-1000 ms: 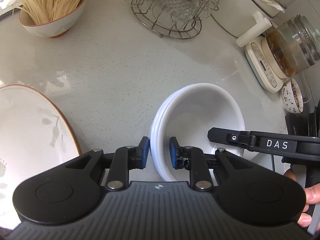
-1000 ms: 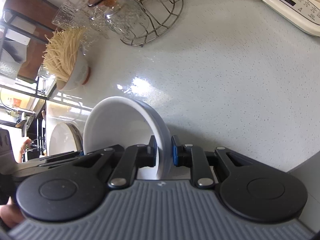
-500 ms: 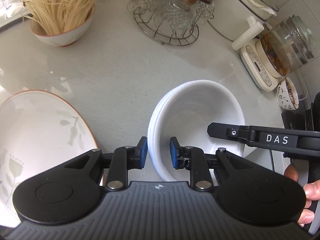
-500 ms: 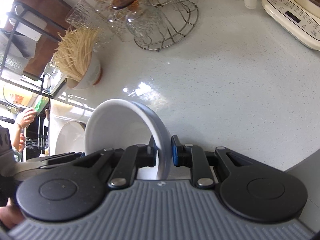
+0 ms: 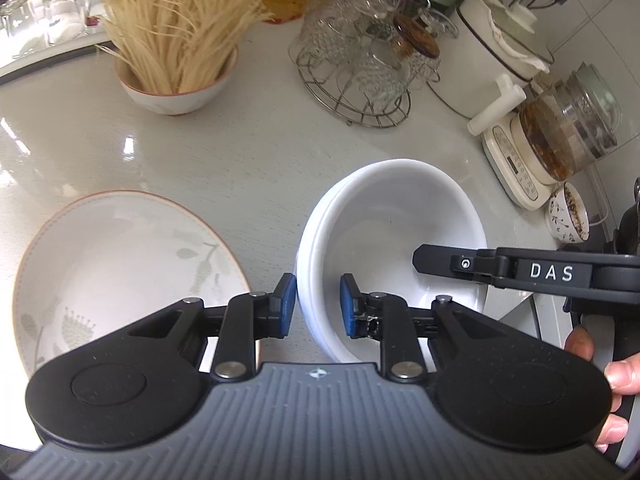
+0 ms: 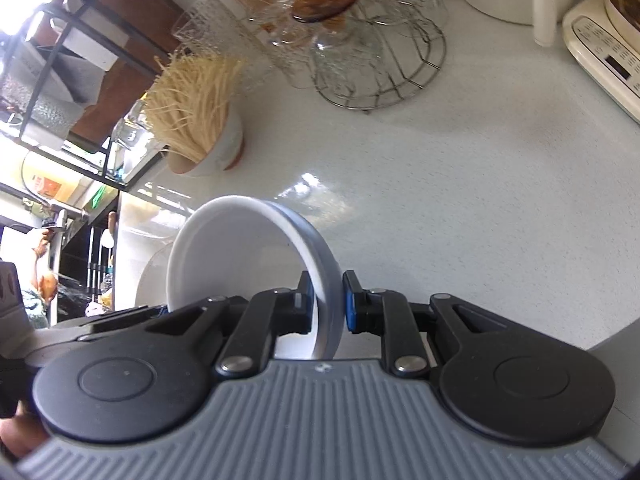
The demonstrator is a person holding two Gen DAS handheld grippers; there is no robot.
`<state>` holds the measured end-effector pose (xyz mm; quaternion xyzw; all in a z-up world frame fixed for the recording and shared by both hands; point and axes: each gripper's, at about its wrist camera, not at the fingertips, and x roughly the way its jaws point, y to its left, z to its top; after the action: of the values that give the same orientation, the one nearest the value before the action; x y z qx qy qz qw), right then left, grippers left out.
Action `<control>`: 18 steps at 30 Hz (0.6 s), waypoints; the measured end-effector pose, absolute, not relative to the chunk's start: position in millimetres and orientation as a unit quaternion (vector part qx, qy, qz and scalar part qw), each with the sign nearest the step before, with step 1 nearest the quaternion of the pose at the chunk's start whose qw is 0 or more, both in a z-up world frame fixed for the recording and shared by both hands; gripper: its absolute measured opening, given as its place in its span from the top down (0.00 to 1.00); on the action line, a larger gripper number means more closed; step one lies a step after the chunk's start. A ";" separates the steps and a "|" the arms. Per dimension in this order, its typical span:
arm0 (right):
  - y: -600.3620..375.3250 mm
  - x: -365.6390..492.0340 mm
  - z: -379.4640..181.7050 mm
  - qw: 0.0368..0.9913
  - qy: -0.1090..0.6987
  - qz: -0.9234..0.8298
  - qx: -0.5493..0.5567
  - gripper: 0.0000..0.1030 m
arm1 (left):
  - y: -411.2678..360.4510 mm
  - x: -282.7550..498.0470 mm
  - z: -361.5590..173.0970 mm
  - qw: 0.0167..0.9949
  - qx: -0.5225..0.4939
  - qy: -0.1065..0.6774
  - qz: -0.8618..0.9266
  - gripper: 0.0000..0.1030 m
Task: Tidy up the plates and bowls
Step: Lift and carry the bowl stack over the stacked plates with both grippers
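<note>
A stack of white bowls point(image 5: 392, 240) hangs tilted above the speckled counter, held from both sides. My left gripper point(image 5: 318, 304) is shut on the stack's left rim, one blue pad outside and one inside. In the right wrist view the stack of white bowls point(image 6: 240, 256) stands edge-on, and my right gripper point(image 6: 326, 300) is shut on its right rim. The right gripper's finger point(image 5: 448, 262), marked DAS, reaches over the bowl in the left wrist view. A floral plate with a brown rim point(image 5: 120, 264) lies on the counter to the left.
A bowl of dry noodles point(image 5: 180, 80) stands at the back left, a wire rack of glasses point(image 5: 360, 76) at the back middle. A white pot point(image 5: 492, 52), a glass kettle on its base point(image 5: 560, 136) and a small patterned cup point(image 5: 568, 216) line the right side. A hand point(image 5: 612, 372) grips the right tool.
Both grippers have risen with the bowl stack in them. The counter has dropped away, and more of the floral plate and the back row shows.
</note>
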<state>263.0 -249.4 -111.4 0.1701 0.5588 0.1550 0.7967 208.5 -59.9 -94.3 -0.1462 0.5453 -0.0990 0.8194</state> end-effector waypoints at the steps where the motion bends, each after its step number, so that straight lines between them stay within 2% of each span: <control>1: -247.0 263.7 -109.9 0.797 0.557 0.156 0.172 0.82 | -56.9 206.6 -92.3 0.821 -0.146 0.543 -0.097 0.74; 18: -185.3 266.0 -98.5 0.797 0.550 0.201 0.145 0.82 | 1.7 186.6 -78.7 0.836 -0.167 0.520 -0.052 0.74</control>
<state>266.0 -185.3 -98.5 0.1448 0.5502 0.2013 0.7974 186.6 1.7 -78.7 -0.1671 0.5202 -0.0522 0.8359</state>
